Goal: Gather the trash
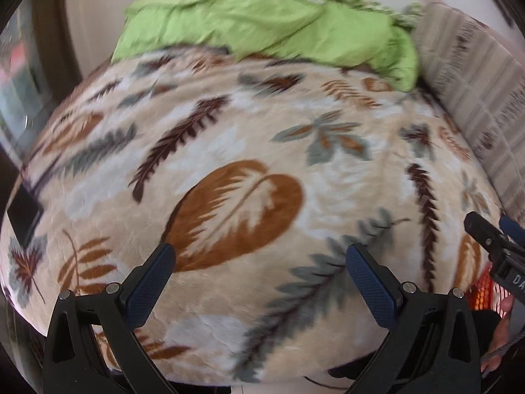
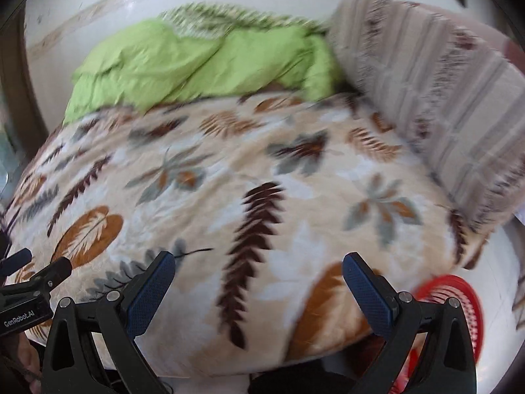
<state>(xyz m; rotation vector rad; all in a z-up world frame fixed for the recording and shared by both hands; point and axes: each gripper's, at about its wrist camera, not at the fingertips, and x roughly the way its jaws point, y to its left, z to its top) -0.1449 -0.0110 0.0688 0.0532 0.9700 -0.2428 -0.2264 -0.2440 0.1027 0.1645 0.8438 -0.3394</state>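
No loose trash shows in either view. A red mesh waste basket (image 2: 459, 305) stands on the floor at the bed's right corner; a bit of it shows in the left wrist view (image 1: 492, 292). My left gripper (image 1: 259, 259) is open and empty above the leaf-print blanket (image 1: 249, 151). My right gripper (image 2: 259, 267) is open and empty above the same blanket (image 2: 229, 170). The right gripper also shows at the right edge of the left wrist view (image 1: 492, 239), and the left gripper at the left edge of the right wrist view (image 2: 36, 272).
A crumpled green quilt (image 1: 262, 23) lies at the far side of the bed by the wall. A striped grey pillow (image 2: 443, 98) lies at the right. A dark flat object (image 1: 24, 218) lies on the bed's left edge.
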